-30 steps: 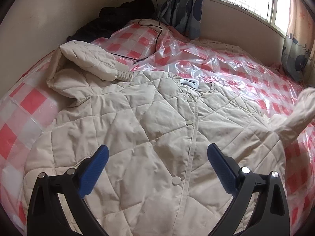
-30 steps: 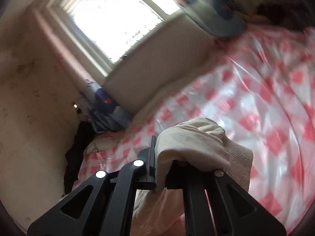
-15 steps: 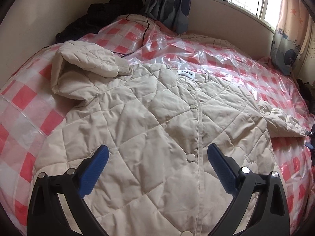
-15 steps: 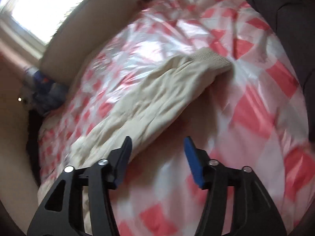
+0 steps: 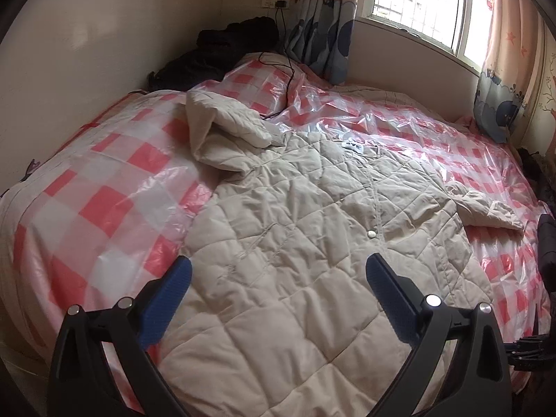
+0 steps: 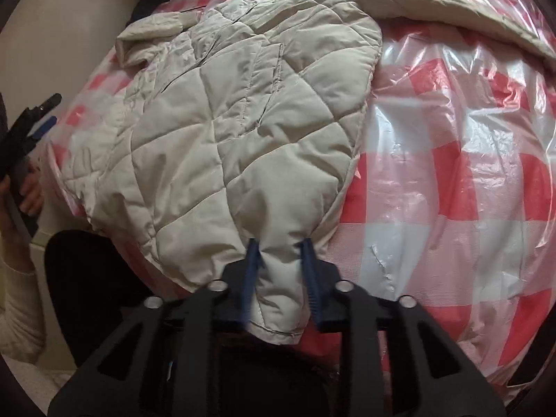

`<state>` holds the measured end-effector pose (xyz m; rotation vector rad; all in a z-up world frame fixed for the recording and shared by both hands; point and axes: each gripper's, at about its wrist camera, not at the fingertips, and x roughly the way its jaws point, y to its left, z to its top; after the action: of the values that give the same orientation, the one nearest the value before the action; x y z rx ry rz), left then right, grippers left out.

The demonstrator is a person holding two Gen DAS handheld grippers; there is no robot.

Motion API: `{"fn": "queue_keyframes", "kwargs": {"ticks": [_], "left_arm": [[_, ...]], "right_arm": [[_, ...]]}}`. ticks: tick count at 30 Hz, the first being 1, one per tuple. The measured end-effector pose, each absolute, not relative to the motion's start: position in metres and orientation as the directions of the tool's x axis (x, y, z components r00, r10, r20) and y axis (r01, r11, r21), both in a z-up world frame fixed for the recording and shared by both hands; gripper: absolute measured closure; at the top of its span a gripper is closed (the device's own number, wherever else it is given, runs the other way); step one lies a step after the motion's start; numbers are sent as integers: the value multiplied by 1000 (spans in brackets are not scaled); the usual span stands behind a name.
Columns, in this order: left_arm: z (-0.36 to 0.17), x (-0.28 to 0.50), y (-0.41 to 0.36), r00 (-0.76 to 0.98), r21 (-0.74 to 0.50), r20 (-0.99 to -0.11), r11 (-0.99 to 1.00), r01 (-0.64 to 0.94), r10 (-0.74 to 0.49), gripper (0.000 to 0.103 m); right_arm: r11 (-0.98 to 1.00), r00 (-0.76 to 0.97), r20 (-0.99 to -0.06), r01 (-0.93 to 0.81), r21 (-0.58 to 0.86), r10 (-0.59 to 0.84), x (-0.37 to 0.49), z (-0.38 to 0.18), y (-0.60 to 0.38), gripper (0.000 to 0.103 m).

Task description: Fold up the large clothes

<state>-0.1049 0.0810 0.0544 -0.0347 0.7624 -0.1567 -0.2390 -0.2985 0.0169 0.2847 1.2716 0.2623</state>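
Right claw has just closed onto the coat hem to fold it, left claw wide open, empty.

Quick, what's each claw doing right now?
Left gripper: open, empty, above the jacket.
Right gripper: jaws just closed, shut on the jacket's hem corner.
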Motion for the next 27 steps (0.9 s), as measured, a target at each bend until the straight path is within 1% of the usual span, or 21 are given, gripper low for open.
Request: {"fn": "queue_keyframes", "kwargs": {"ticks": [1,3,6,8,9,10,12,13,14,15,17,18,19,22,24,27], "left_arm": [[55,-107,87,712,-87,-687,989,122,-148,7],[56,-110,97,709,-90,-692,990,109,-141,7],[59,-117,108,703,-110,-696,989,95,-145,7],[60,-122,112,705,-110,-693,989,97,-146,7],[61,-123,114,707,-100,-693,990,99,-141,7],[61,-122,114,708,-85,-693,991,102,-132,7],[61,-115,113,707,-36,-699,993,113,-106,7],[62,-110,113,710,-6,-699,993,117,-88,7],[64,-106,113,719,29,-692,993,118,-65,7],[68,-100,113,734,73,-678,990,121,-40,7],[76,-83,108,761,166,-648,978,123,14,7],[81,-70,102,769,207,-638,969,135,29,7],[85,-57,95,773,240,-633,958,157,32,7],[87,-2,57,776,365,-629,901,234,54,7],[79,37,27,769,443,-636,847,294,65,7],[53,98,-13,777,590,-611,742,319,151,7]], "right_arm": [[938,284,-896,-40,345,342,-239,22,-297,93],[935,339,-876,-33,353,343,-241,33,-301,96],[922,470,-815,8,388,339,-256,70,-323,97],[919,493,-804,23,395,333,-265,83,-333,97],[929,447,-833,10,370,327,-268,78,-332,96],[948,356,-885,-14,317,301,-269,62,-327,95],[983,242,-954,-4,182,178,-274,32,-328,95],[986,252,-956,32,161,148,-278,31,-337,94],[975,310,-935,82,205,170,-282,40,-347,94],[959,383,-904,126,252,187,-284,54,-357,90],[945,528,-831,148,293,175,-283,88,-363,55],[935,596,-785,153,319,170,-278,104,-362,26],[924,647,-740,142,355,185,-269,115,-359,21],[861,716,-623,60,504,315,-215,127,-334,21],[820,746,-555,21,572,367,-171,117,-308,21],[747,765,-480,-1,664,428,-105,87,-276,21]]}}
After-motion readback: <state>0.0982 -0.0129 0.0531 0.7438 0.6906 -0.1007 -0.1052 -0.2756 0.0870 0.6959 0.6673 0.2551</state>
